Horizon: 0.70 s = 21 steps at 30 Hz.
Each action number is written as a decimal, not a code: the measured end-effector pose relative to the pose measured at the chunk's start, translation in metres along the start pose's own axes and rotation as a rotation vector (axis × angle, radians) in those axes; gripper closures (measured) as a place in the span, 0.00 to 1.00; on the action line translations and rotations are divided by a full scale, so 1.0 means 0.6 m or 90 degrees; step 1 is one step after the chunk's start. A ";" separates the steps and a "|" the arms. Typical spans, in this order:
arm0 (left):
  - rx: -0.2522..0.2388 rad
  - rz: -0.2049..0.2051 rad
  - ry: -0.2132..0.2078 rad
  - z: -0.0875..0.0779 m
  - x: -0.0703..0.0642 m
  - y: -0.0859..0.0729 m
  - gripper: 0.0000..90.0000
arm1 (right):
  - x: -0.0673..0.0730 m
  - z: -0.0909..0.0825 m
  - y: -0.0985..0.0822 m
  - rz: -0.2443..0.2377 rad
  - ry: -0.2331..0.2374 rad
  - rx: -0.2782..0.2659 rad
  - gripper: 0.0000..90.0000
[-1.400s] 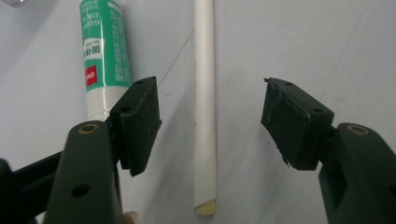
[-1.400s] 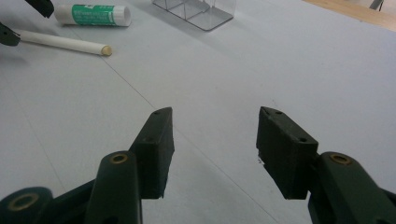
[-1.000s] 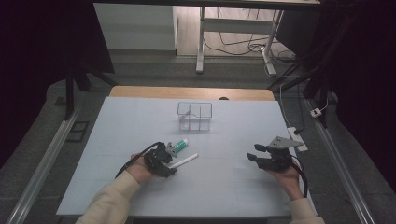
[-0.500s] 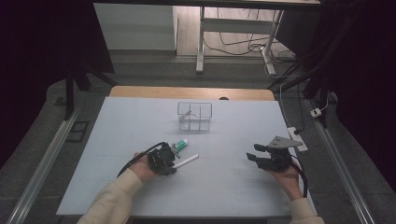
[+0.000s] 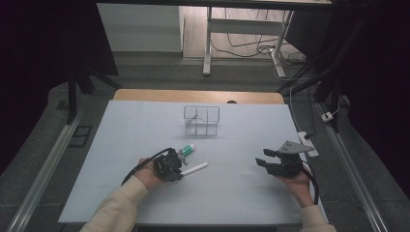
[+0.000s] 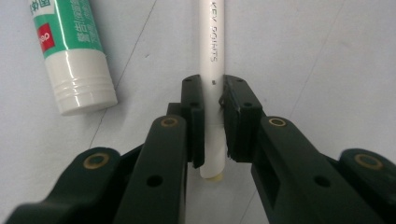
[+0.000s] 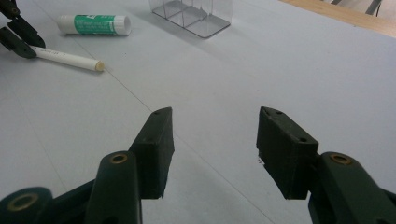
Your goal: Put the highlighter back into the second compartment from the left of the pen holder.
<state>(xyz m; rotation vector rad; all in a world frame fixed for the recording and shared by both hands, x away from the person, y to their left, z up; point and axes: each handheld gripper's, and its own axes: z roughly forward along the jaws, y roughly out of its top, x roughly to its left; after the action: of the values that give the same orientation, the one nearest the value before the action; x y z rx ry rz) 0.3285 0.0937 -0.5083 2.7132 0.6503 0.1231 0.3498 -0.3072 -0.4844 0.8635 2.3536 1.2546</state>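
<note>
**A:** White pen point(image 6: 212, 60): a slim, straight plastic stick lying flat on the pale table point(image 5: 145, 125), near the person's side and left of centre. The left gripper point(image 6: 213, 119) has just been closing its jaws, and its black pads now press on the barrel from both sides, close to one end. A little stub of that end pokes out behind the pads.

**B:** How would it handle?

**A:** I judge it light and stiff, with a smooth round barrel that could roll or swivel between flat pads. Because it is held near one end, the long free part may droop or swing when it is lifted. A hold nearer the middle would balance better.

**B:** What lies around it?

**A:** A glue stick point(image 6: 74, 56) with a green and white label lies just beside the pen, apart from it. Farther back at mid-table stands a clear divided holder point(image 5: 201, 120). The right gripper point(image 7: 212, 154) rests well off to the right, its jaws parted with nothing between them.

**B:** Anything hard to make out?

**A:** Yes. The left gripper view cuts off the pen's far end and the upper part of the glue stick. The grey lettering on the barrel is only partly readable. From above, the hand hides the grip itself. I cannot tell whether the holder's compartments are empty.
</note>
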 end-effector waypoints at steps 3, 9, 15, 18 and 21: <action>-0.016 -0.003 -0.005 -0.003 0.001 -0.003 0.88 | 0.000 -0.001 0.000 0.001 -0.002 -0.005 0.51; -0.071 -0.015 -0.007 -0.020 0.004 -0.008 0.88 | 0.000 -0.003 0.001 0.000 -0.002 -0.008 0.51; -0.128 -0.032 -0.008 -0.035 0.010 -0.016 0.88 | 0.001 -0.001 0.000 0.001 0.000 -0.007 0.51; -0.151 -0.037 -0.003 -0.041 0.012 -0.019 0.88 | 0.002 0.000 0.001 0.000 0.001 -0.003 0.51; -0.173 -0.039 -0.006 -0.047 0.013 -0.021 0.88 | 0.003 -0.001 0.001 0.000 0.001 -0.003 0.51</action>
<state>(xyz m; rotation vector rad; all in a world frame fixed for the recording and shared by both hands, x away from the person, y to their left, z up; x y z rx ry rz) 0.3253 0.1164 -0.4862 2.4301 0.6615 0.1694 0.3486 -0.3060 -0.4835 0.8622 2.3501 1.2609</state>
